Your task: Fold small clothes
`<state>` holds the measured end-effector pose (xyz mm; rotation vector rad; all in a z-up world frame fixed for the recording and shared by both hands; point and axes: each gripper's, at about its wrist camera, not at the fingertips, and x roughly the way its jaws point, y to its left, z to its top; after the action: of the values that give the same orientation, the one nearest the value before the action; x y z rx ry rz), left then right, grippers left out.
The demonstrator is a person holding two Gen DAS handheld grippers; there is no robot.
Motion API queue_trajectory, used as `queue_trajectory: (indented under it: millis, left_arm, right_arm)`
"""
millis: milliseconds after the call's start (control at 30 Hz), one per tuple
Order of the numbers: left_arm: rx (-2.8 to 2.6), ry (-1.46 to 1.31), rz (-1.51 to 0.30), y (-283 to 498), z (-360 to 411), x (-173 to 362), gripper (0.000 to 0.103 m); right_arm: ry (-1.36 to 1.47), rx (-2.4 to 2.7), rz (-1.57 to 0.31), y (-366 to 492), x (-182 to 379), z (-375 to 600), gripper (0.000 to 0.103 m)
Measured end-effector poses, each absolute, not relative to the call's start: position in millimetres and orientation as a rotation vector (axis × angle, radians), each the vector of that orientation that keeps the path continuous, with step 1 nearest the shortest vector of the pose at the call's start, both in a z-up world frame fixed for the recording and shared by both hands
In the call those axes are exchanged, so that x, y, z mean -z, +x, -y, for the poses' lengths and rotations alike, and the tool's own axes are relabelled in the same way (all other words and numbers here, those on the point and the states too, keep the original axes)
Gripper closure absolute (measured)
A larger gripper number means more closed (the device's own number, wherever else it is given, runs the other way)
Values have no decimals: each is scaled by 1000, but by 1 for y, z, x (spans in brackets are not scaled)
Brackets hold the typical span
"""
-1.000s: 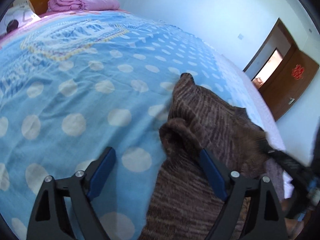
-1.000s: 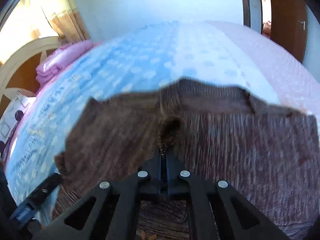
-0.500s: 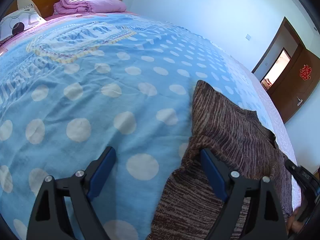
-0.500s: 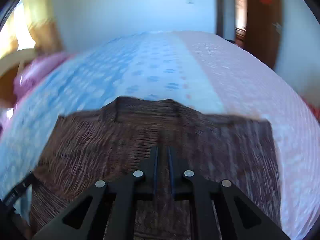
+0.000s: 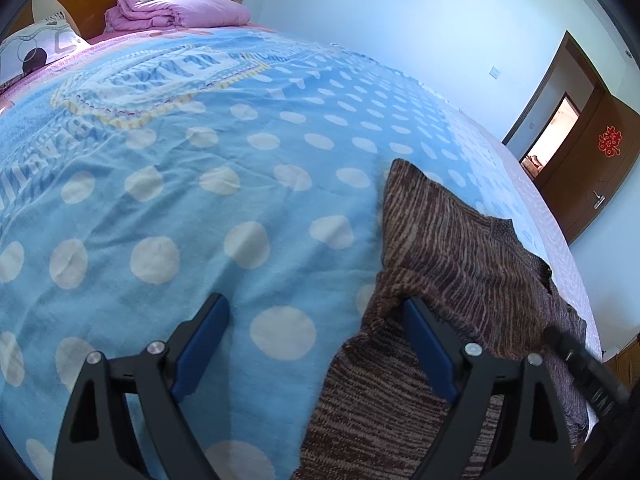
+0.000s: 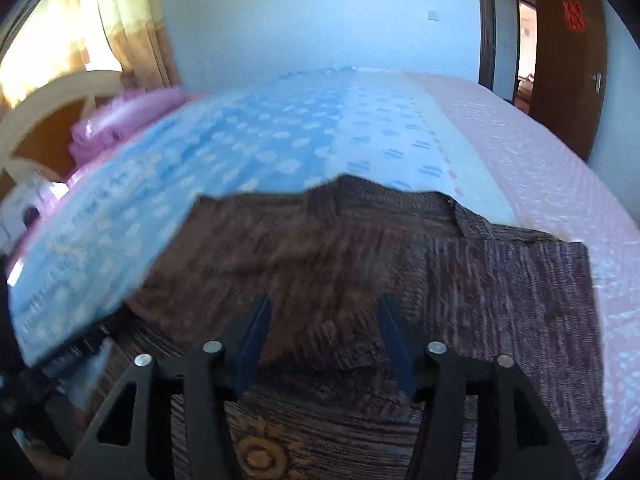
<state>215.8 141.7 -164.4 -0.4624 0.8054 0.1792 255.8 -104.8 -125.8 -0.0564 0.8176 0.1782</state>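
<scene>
A brown striped knit sweater (image 5: 460,248) lies folded on the blue polka-dot blanket (image 5: 200,208). My left gripper (image 5: 316,320) is open wide at the sweater's left edge. Its right finger (image 5: 428,348) rests against the sweater's edge, and its left finger is over bare blanket. In the right wrist view the sweater (image 6: 360,248) spreads flat, with a sunflower motif (image 6: 260,452) near the bottom. My right gripper (image 6: 324,320) hovers over the sweater's middle. Its jaws are opening and nothing is pinched between them.
Folded pink bedding (image 5: 176,8) and a patterned pillow (image 5: 32,48) lie by the headboard. The pink sheet (image 6: 540,168) covers the bed's right side. A brown door (image 5: 592,168) stands open beyond. The right gripper's tip (image 5: 580,368) shows at the left wrist view's edge.
The right gripper let go of the pinched sweater fold and its jaws spread apart. The raised part of the sweater came down flat. The left gripper stayed put and open.
</scene>
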Motion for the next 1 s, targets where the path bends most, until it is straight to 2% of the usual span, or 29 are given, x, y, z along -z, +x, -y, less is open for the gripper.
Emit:
queue_trajectory:
  millis: [200,367,400,433,500,667,800,833,933,1000]
  left_arm:
    - [-171,-479,-797,215,-143,164,12]
    - [-175,-491,-792,211,-145,163,12]
    - [-186,-484,-797,207,-145,161,13]
    - [-202,-465,-797,203,-143,158,13]
    - [-214,-423,-768,193,-139,147,13]
    - [-188,-315,-680,209,-123,114,12]
    - [-215,-205,-817,252,-111,139,14]
    - [-236,-184,-854,256,-110,149,15]
    - [-243,-240,-898,255,-123,162,12]
    - [-296,-193,-897,253,-127,161,4]
  right_arm:
    - [12,-132,-890,229,149,156,48]
    - [-34,-68,-881,198,141,174,48]
    - [-20,-64,-863,195,136,176,54]
    - [-8,-65,-831,194,128,176,68]
    - [-2,-80,-793,196,117,171,82]
    - [-6,-156,-775,216,118,142,82]
    - [27,-198,-871,232,150,127,82]
    - [30,-188,-847,230,152,126,82]
    - [43,-209,-851,227,150,128,79]
    - [67,-223,-855,222,149,134,79]
